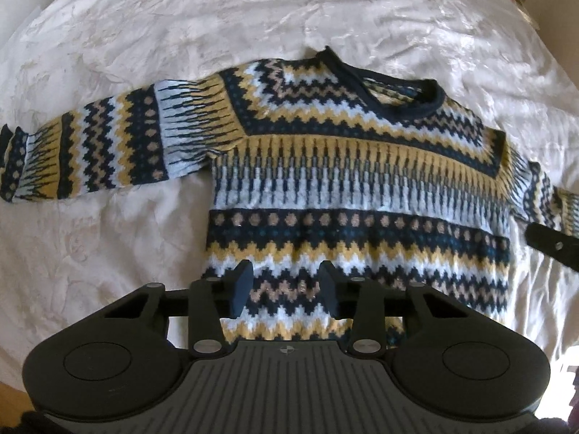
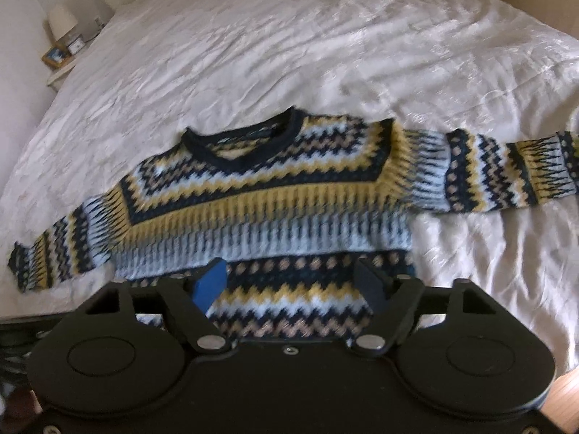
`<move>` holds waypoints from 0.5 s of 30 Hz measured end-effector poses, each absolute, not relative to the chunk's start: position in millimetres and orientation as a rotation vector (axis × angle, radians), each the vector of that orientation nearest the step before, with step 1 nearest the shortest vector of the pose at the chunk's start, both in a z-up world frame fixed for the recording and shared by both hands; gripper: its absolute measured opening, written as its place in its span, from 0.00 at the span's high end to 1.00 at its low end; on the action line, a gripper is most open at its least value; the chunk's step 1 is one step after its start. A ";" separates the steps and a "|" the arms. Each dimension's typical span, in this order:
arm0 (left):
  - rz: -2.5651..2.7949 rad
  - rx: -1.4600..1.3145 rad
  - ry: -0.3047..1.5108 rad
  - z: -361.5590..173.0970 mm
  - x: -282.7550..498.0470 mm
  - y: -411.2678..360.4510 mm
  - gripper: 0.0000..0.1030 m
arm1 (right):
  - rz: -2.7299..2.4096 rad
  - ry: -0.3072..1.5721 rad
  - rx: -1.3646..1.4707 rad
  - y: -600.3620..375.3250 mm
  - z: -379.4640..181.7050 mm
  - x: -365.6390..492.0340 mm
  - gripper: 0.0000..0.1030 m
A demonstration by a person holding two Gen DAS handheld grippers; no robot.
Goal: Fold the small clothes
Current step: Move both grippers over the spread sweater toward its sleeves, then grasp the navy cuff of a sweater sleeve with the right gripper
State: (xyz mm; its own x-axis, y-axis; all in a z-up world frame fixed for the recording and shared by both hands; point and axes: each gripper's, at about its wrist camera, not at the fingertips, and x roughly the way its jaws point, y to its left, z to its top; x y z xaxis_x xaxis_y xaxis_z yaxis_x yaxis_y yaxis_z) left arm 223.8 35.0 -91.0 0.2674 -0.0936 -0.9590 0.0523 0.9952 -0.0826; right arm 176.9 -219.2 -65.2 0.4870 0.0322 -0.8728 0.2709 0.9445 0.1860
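Both grippers, left and right, hang spread and empty over hem of sweater lying flat, unfolded on bedspread; folding seemingly unstarted, sleeve needs pinching first.

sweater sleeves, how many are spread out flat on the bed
2: left sleeve stretches out to the sweater's left, right sleeve out to its right, both flat on the bedspread.
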 end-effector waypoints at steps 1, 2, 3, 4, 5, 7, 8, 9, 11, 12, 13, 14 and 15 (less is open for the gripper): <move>-0.093 -0.035 1.283 -90.9 223.8 36.6 0.62 | -0.170 1.055 0.320 -227.5 -68.1 178.4 0.33; -0.087 -0.027 1.270 -90.5 223.7 37.3 0.63 | -0.181 1.055 0.322 -232.7 -69.4 179.3 0.35; -0.082 -0.017 1.257 -89.9 224.0 37.1 0.63 | -0.200 1.049 0.325 -241.5 -72.0 179.8 0.36; -0.082 -0.008 1.244 -89.1 224.2 36.1 0.64 | -0.216 1.040 0.325 -247.5 -73.4 179.3 0.37; -0.084 -0.001 1.230 -87.9 224.4 34.7 0.64 | -0.244 1.024 0.326 -258.5 -75.2 178.0 0.37; -0.085 0.019 1.202 -85.6 224.6 29.1 0.64 | -0.280 1.009 0.324 -275.1 -77.3 176.1 0.38; -0.086 0.031 1.188 -84.4 224.4 25.4 0.64 | -0.301 1.004 0.320 -286.3 -79.2 174.7 0.39; -0.089 0.043 1.173 -83.1 223.7 20.8 0.64 | -0.317 1.002 0.315 -293.3 -80.6 172.9 0.40; -0.093 0.063 1.137 -79.5 221.0 9.9 0.64 | -0.346 1.000 0.313 -312.8 -84.2 170.2 0.40; -0.096 0.068 1.121 -77.7 219.2 4.4 0.64 | -0.356 0.992 0.321 -327.3 -86.4 166.7 0.40; -0.100 0.069 1.106 -76.3 216.9 -1.5 0.64 | -0.360 0.984 0.332 -337.8 -88.3 163.9 0.40; -0.102 0.067 1.095 -75.5 215.3 -7.2 0.64 | -0.363 0.976 0.342 -347.1 -90.0 161.4 0.40; -0.102 0.061 1.089 -74.6 213.3 -14.1 0.64 | -0.372 0.970 0.352 -361.7 -94.0 158.5 0.40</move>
